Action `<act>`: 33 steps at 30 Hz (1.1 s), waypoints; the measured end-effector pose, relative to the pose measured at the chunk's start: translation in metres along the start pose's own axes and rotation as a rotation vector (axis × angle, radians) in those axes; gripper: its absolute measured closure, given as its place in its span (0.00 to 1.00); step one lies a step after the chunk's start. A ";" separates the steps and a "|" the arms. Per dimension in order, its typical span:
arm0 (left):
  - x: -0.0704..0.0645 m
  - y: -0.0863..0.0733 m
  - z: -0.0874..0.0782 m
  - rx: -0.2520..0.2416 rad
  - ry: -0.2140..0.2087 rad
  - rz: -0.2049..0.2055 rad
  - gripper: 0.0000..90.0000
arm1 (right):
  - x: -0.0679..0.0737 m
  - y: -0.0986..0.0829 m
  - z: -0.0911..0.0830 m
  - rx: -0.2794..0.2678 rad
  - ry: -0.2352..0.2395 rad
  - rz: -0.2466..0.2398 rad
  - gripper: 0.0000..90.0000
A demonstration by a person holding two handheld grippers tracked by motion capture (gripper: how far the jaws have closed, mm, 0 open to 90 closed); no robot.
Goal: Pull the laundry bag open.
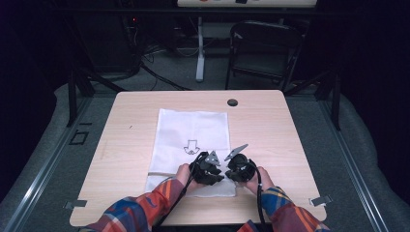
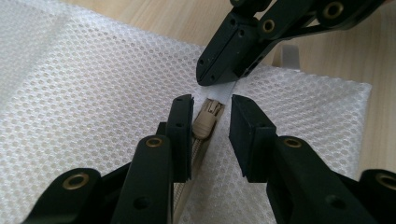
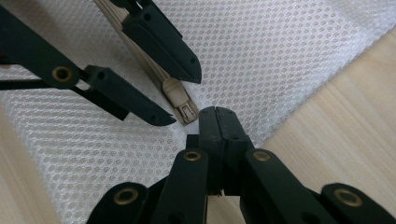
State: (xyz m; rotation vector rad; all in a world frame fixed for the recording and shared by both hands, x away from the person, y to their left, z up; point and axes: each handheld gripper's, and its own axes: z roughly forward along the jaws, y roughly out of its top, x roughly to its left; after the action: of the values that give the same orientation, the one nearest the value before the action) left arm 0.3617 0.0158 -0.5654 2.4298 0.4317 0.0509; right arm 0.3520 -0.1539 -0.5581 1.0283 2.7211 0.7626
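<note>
High view first: my white mesh zip bag (image 1: 191, 140) lies flat on the pale wooden worktop (image 1: 270, 121), its near edge toward me, a small black arrow print (image 1: 191, 147) at its middle. At that near edge sit both my hands, the left tool (image 1: 207, 169) just beside the right tool (image 1: 239, 166), almost touching.

Left gripper view: my left tool (image 2: 211, 122) stands part open, one jaw on each side of the beige plastic zip slider (image 2: 206, 121), which lies on the beige zipper track (image 2: 192, 161). The jaws bracket the slider with a gap on the right-hand side, so nothing is clamped. Just beyond, the right tool (image 2: 215, 81) presses down on the white fabric strip (image 2: 220, 95) at the zipper's end.

Right gripper view: my right tool (image 3: 215, 113) has its jaws pressed together at the bag's (image 3: 280, 51) edge by the slider (image 3: 180, 100); the cloth between them is hidden, so I cannot tell that it grips.
</note>
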 end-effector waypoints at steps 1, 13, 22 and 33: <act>0.000 0.000 0.001 0.003 -0.003 0.001 0.78 | 0.000 0.000 0.000 -0.001 0.000 -0.001 1.00; 0.003 -0.002 0.003 0.001 -0.020 -0.025 0.88 | 0.000 0.000 -0.001 0.014 -0.006 -0.014 1.00; 0.004 -0.002 0.002 -0.002 -0.023 -0.052 0.90 | 0.000 -0.001 -0.001 0.003 -0.004 -0.011 1.00; 0.007 -0.005 -0.003 -0.009 -0.034 -0.088 0.91 | -0.001 -0.002 -0.001 0.001 -0.006 -0.011 1.00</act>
State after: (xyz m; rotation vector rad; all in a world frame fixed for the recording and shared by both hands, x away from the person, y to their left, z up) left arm 0.3663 0.0236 -0.5670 2.3966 0.5216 -0.0259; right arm 0.3514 -0.1558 -0.5580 1.0128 2.7203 0.7552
